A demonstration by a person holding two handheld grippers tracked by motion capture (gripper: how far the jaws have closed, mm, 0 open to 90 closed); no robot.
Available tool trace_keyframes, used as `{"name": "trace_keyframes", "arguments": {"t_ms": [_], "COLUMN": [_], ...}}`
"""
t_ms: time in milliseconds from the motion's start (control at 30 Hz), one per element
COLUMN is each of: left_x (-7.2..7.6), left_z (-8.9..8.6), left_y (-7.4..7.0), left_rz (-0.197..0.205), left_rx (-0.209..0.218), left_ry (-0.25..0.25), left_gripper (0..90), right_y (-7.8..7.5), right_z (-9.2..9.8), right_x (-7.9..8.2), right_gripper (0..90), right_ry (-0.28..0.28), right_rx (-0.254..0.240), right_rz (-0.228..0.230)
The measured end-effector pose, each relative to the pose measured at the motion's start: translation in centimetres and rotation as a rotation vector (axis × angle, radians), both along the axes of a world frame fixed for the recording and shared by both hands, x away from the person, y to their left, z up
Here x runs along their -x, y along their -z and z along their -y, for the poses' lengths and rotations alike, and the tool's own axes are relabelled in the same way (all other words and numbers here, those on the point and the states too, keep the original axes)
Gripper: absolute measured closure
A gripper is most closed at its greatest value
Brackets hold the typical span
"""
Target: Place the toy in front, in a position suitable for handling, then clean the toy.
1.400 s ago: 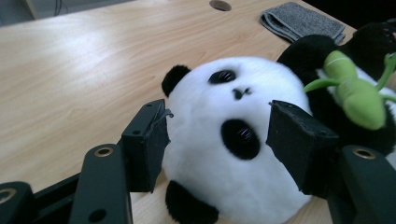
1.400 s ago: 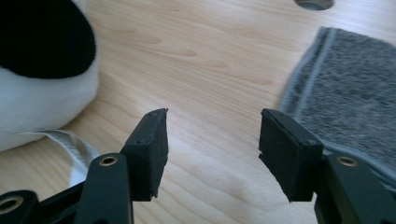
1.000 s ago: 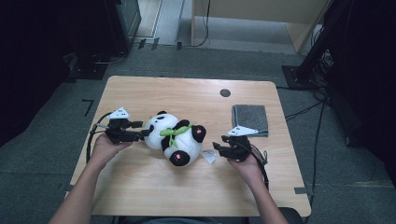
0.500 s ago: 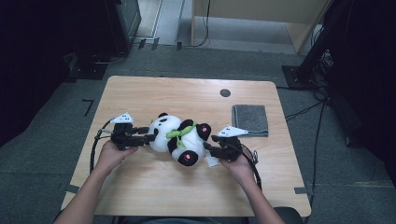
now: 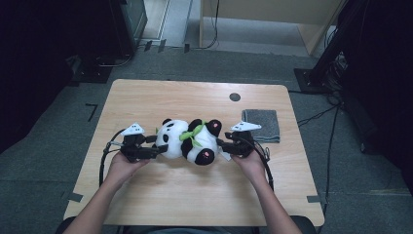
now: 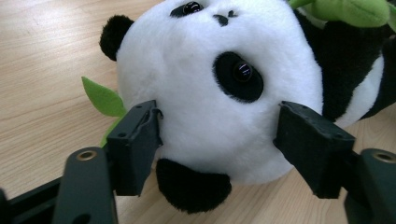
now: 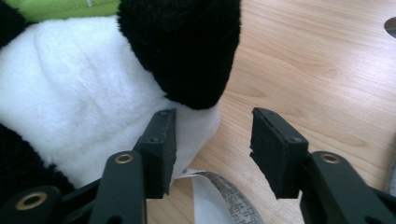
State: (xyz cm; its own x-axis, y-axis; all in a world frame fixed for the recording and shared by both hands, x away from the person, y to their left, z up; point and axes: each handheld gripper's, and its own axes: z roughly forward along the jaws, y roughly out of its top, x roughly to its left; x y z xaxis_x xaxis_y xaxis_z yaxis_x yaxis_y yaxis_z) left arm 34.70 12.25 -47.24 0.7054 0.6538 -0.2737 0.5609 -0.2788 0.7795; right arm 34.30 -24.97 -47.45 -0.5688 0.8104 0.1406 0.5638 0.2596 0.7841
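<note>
Panda plush [image 5: 190,139] lies on its side near the middle of the wooden table [image 5: 160,97], head toward my left, legs toward my right. Grey cloth [image 5: 263,124] sits folded near the table's right edge, well apart from the plush.

My left gripper [image 5: 158,145] is at the head. In the left gripper view the jaws straddle the panda's head [image 6: 210,88], one pad touching the cheek fur beside the green leaf [image 6: 103,96], the other just clear of it. The jaws have just been opening, the head is between them, and I read this as not clamped: no dent in the fur.

My right gripper [image 5: 222,145] is at the bottom end. In the right gripper view the jaws stand apart; one pad lies against the white belly fur under the black leg [image 7: 184,51], the other is over bare wood. Nothing squeezed. The sewn-in label [image 7: 219,196] lies flat on the table just under the jaws.

Handling judgement: light, soft, squashy, fuzzy fabric, not fragile. It will deform under the pads, not resist, and the round head is wide, so a pinch there could slip off the curve. The better hold seems to be a narrow part: an ear [image 6: 114,35], a leg, or a bunched fold of belly fur. The label looks too thin and flimsy to lift by. With one grip it will likely sag and swing; a hold at both ends keeps it level.
</note>
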Motion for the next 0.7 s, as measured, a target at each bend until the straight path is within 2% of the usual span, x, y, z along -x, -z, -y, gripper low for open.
{"name": "trace_keyframes", "arguments": {"t_ms": [100, 233, 367, 467, 500, 600, 667, 700], "left_x": [0.0, 0.0, 0.2, 0.5, 0.6, 0.6, 0.6, 0.5], "left_z": [-0.2, -0.2, 0.1, 0.4, 0.6, 1.1, 1.3, 1.3], "left_y": [-0.2, -0.3, -0.5, -0.7, -0.7, -0.5, -0.2, 0.0], "left_rz": [-0.008, -0.007, -0.003, 0.015, 0.021, 0.034, 0.036, 0.036], "left_rx": [0.004, 0.001, 0.014, 0.019, 0.010, -0.023, -0.038, -0.027], "left_ry": [-0.009, -0.016, 0.000, 0.015, 0.020, 0.023, 0.015, 0.009], "left_gripper": [27.0, 24.7, 23.3, 21.3, 17.2, 14.4, 12.9, 12.8], "right_y": [-0.1, -0.4, -0.2, -0.4, -0.6, -0.6, -0.4, -0.4], "right_z": [0.7, 2.5, 4.1, 4.8, 5.4, 6.0, 6.6, 6.9], "right_x": [-0.2, -0.8, -1.2, -1.7, -2.1, -2.5, -3.0, -3.2], "right_gripper": [48.4, 38.9, 37.9, 37.2, 37.2, 37.1, 35.8, 35.7], "right_ry": [0.023, 0.061, 0.110, 0.119, 0.135, 0.156, 0.168, 0.173], "right_rx": [0.005, 0.004, 0.016, 0.021, 0.020, 0.017, 0.020, 0.027], "right_rz": [-0.005, -0.021, -0.018, -0.041, -0.023, -0.013, -0.021, -0.027]}}
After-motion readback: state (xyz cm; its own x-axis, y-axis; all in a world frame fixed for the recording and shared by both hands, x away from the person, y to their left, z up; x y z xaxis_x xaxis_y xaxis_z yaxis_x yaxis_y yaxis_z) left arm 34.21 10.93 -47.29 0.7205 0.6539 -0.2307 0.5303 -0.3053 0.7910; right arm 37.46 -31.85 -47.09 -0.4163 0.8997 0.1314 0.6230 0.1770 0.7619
